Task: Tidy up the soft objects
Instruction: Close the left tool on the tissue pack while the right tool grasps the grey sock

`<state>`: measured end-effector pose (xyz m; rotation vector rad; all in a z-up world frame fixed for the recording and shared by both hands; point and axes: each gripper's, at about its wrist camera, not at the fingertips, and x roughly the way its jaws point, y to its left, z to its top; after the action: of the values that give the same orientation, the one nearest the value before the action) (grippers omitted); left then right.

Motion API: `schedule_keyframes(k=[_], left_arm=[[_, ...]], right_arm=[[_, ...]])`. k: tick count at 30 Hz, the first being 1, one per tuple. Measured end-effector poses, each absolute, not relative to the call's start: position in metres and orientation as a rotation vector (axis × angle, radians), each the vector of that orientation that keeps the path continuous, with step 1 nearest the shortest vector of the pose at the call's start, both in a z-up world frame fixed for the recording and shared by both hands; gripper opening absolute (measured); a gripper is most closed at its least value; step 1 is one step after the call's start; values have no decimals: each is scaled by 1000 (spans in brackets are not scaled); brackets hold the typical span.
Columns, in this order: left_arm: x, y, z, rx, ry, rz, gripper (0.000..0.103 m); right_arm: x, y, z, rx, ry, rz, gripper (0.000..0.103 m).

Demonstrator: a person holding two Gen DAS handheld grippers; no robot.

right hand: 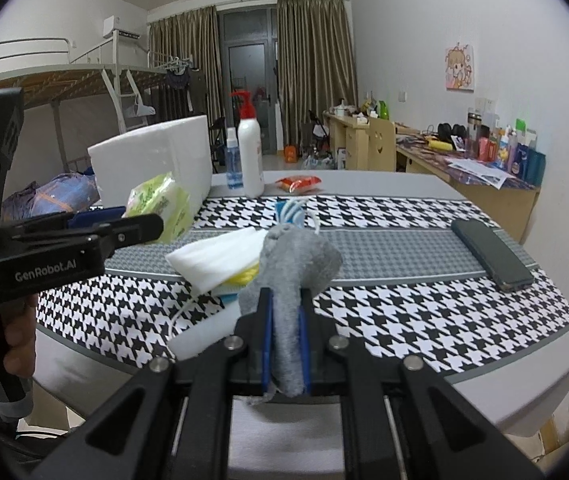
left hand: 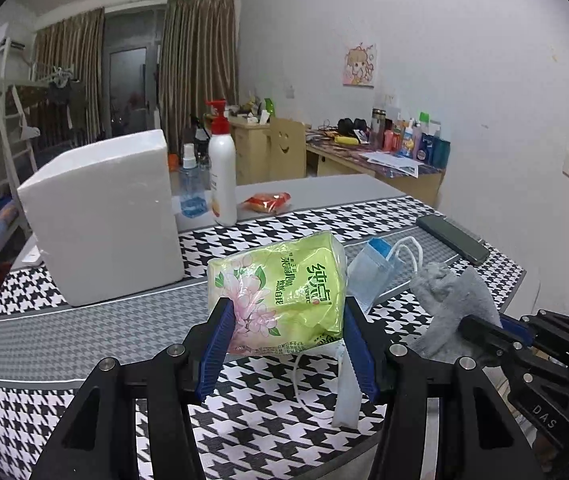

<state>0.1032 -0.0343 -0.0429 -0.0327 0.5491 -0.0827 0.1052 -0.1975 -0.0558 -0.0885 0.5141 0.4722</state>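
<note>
Left fingers (left hand: 220, 332) clamping tissue pack (left hand: 280, 292), right fingers (right hand: 267, 332) pinching sock (right hand: 290, 280)

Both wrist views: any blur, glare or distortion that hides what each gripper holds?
Left wrist view: strong fisheye bending and dark corners, yet the green tissue pack between the left gripper pads is sharp, with slight sheen. Right wrist view: same bending; the grey sock in the right gripper is slightly soft, still readable.

Bottle labels (left hand: 412, 142) perhaps unreadable, phone (right hand: 492, 254) screen dark

White foam box (left hand: 104, 216), pump bottle (left hand: 222, 172), spray bottle (left hand: 191, 188), phone (left hand: 452, 239).
</note>
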Motion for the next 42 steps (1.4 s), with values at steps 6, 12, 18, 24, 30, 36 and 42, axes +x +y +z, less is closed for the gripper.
schedule_keyframes(k=[6,12,18,24,30,36,42], left_arm=[[94,-30,-38,-31,526,-72,56],[86,-24,-33,-21,504,-53,56],[80,-18,-25,-15,479,-36,56],[79,-11,-20,-14,465,-10,56],[79,-5,-17,-23,458,4,56],[81,2,-16,-29,458,23,56],[84,8,-15,-26,457,37,56]], right_arm=[[94,-195,-48,-86,486,483,14],[87,-191,-41,-95,453,499,14],[85,-186,-34,-92,430,523,14],[85,-181,-26,-88,408,547,14],[90,-173,-25,-91,407,563,14],[98,-169,-21,-89,404,575,14],[102,-162,-18,-90,401,595,14]])
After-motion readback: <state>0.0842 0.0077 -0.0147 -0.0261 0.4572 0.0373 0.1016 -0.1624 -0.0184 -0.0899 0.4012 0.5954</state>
